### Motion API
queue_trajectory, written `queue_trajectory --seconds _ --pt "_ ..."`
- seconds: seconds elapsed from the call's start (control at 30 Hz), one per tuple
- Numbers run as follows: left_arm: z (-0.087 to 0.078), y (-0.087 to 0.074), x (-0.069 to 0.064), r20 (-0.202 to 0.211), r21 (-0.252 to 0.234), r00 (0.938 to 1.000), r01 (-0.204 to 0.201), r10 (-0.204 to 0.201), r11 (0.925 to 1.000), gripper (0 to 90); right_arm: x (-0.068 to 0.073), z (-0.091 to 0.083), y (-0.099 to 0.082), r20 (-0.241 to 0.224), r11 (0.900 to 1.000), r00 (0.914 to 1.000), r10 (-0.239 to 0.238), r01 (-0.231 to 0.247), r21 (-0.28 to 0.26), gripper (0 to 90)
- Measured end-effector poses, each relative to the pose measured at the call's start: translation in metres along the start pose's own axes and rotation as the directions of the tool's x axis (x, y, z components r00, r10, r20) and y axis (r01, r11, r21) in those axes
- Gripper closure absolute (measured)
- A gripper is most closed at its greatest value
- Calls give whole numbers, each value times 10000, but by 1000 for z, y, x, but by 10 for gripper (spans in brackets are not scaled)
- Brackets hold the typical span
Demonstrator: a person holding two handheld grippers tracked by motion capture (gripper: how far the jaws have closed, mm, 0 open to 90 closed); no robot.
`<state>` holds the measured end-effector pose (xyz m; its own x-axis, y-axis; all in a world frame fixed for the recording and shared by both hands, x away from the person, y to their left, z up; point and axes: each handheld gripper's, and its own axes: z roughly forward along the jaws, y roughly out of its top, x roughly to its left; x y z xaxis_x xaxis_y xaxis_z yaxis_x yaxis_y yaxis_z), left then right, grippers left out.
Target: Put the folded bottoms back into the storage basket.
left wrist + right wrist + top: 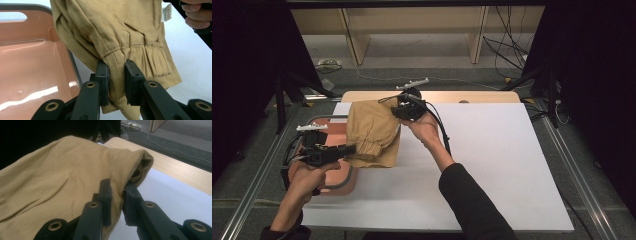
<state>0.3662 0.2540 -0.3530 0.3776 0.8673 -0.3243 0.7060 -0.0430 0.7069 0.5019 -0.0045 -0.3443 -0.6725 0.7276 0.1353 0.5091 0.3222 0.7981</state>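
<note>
Both claws (2) pinch tan garment (373,131); pink tray (343,176) beneath.

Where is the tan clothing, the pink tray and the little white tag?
tan clothing (372,127), high view, middle of the fabric
pink tray (30,62), left gripper view, its bare floor
white tag (167,13), left gripper view, tag's middle

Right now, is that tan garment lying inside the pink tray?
No: the tan garment hangs between both grippers, beside the pink tray, over the white sheet.
</note>
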Motion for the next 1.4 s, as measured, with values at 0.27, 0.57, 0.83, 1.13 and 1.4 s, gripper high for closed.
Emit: queue_trajectory --seconds 0.27,0.57,0.83,1.13,1.4 --pt "-9 2 8 -55 -8 10000 45 -46 10000 752 9 5 6 -81 10000 10000 -40 39 -57 795" --pt "-15 2 14 -63 -21 9999 97 -98 10000 752 15 8 11 -161 9999 9998 -96 94 -92 795" --pt "-20 3 19 -119 33 9998 147 -147 9999 752 21 12 14 -194 9998 9997 -176 175 -70 795" --pt "-29 3 28 -161 61 9996 216 -215 9997 752 32 19 19 -292 9996 9991 -291 289 -79 794" --pt "-35 4 32 -235 89 9995 192 -190 9998 752 37 22 22 -349 9994 9988 -332 327 -146 793"
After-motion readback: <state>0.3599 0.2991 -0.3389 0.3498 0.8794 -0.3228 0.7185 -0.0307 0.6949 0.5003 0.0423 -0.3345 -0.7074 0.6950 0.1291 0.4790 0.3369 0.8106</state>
